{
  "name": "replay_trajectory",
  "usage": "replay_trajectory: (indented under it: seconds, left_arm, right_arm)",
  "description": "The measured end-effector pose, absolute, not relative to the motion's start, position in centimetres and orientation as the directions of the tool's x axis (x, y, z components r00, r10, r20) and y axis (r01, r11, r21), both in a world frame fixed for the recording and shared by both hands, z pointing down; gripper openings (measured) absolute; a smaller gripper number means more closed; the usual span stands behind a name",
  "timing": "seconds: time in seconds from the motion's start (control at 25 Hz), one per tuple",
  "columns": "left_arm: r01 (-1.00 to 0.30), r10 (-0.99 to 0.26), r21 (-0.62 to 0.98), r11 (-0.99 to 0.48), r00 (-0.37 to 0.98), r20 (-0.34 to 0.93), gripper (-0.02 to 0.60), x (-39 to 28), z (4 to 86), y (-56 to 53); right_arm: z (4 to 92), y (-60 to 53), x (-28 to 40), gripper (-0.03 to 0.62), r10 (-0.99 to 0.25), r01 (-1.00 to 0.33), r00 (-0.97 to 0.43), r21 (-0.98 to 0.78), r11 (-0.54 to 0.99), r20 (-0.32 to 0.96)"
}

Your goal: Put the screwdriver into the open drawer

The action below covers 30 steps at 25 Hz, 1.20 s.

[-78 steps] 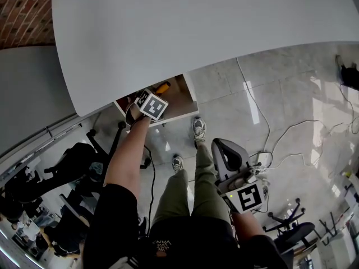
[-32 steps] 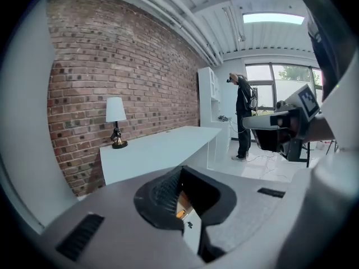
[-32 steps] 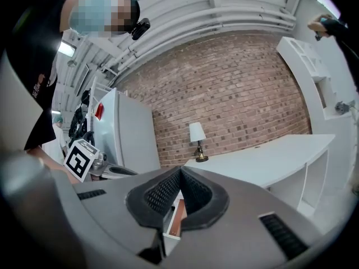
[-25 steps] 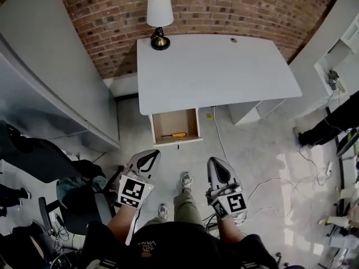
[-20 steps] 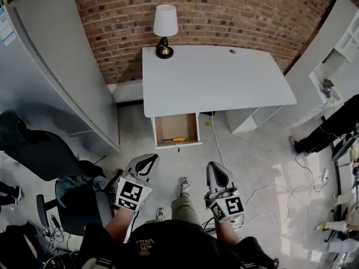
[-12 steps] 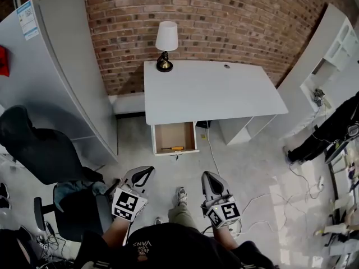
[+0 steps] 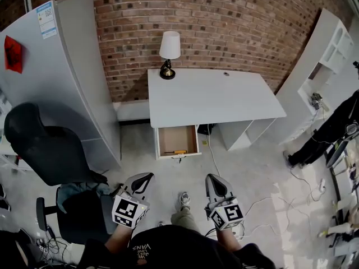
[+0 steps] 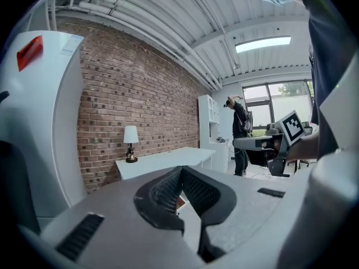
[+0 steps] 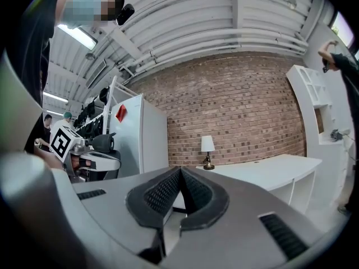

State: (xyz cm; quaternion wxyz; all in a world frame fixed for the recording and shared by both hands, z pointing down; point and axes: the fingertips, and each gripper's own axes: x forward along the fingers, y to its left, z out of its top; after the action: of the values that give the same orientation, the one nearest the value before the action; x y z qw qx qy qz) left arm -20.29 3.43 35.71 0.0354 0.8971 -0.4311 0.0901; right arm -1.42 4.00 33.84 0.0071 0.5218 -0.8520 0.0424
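Observation:
The screwdriver (image 7: 179, 151), with an orange handle, lies inside the open drawer (image 7: 177, 141) under the white desk (image 7: 210, 96), seen far off in the head view. My left gripper (image 7: 145, 177) and right gripper (image 7: 212, 178) are held low near the person's body, well back from the desk. Both are shut with nothing between their jaws. In the left gripper view the left gripper (image 8: 180, 171) has its tips touching, and the right gripper (image 9: 180, 172) shows the same in its own view. The drawer is mostly hidden behind the jaws in both gripper views.
A table lamp (image 7: 169, 54) stands at the desk's back left corner against the brick wall. A grey cabinet (image 7: 61, 77) and a black office chair (image 7: 42, 150) are on the left, white shelves (image 7: 325, 55) on the right. Cables lie on the floor (image 7: 263, 172).
The person has stepped back from the desk, so desk and drawer look smaller and farther. The left gripper, earlier at the drawer with the screwdriver, has let it go and drawn back.

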Motion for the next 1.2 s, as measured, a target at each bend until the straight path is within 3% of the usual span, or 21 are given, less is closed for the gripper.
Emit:
replay_trajectory:
  seconds: [1.2]
  left_arm:
    - [-0.775, -0.762, -0.020, -0.632, 0.616, 0.198, 0.008, -21.3, 36.1, 6.1]
  right_arm:
    - [34.3, 6.3, -3.6, -0.003, -0.886, -0.888, -0.459, -0.050, 0.457, 0.060]
